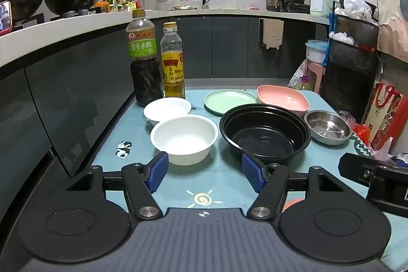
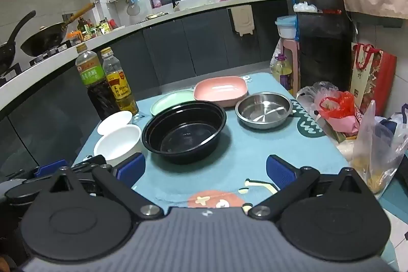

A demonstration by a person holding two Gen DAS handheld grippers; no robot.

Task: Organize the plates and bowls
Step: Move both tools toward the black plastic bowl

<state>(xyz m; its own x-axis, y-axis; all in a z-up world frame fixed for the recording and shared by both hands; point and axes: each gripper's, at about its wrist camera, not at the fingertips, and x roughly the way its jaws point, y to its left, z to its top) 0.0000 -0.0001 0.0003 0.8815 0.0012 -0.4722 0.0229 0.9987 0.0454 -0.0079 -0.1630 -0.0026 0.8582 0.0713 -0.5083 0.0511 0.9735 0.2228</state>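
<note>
On the blue tablecloth (image 1: pixel 216 185) stand a white bowl (image 1: pixel 185 139), a smaller white bowl (image 1: pixel 167 109) behind it, a wide black bowl (image 1: pixel 265 137), a green plate (image 1: pixel 229 101), a pink square dish (image 1: pixel 283 100) and a steel bowl (image 1: pixel 327 126). My left gripper (image 1: pixel 205 173) hangs open just short of the white bowl and the black bowl, nothing between its blue pads. My right gripper (image 2: pixel 205 171) is open too, in front of the black bowl (image 2: pixel 183 134); the steel bowl (image 2: pixel 264 108) lies beyond to the right. The left gripper's body (image 2: pixel 51 170) shows at the lower left.
A dark sauce bottle (image 1: pixel 144 60) and an oil bottle (image 1: pixel 173 63) stand at the table's back left. Plastic bags (image 2: pixel 339 111) crowd the right edge. A dark cabinet front (image 1: pixel 63 106) runs along the left, with woks on the counter above. A black rack (image 1: pixel 352 63) stands at right.
</note>
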